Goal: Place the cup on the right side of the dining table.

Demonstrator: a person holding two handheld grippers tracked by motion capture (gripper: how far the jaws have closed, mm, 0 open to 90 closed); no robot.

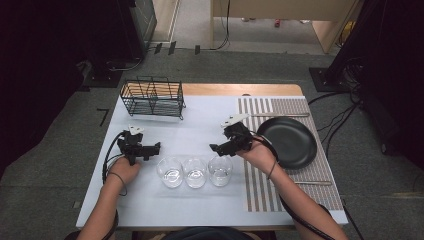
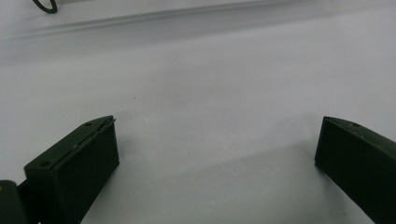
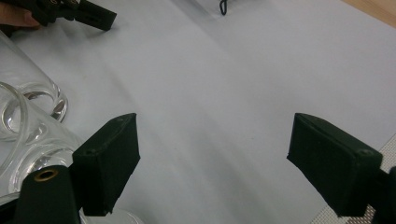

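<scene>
Three empty clear glasses (image 1: 195,172) stand in a row at the table's near middle. The left gripper (image 1: 156,146) at their 10 o'clock and the right gripper (image 1: 215,147) at 1 o'clock both hover with jaws spread, holding nothing. Farther off, a black plate (image 1: 287,142) lies on a striped placemat (image 1: 257,185) at 3 o'clock, a black wire rack (image 1: 152,96) at 11.

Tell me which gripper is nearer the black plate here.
Right. The right gripper is beside the black plate, just off its left rim over the striped mat's edge. The left gripper is across the table, beyond the three glasses.

3 clear glasses (image 1: 194,172) — upright, row | table's near edge, between hands
</scene>
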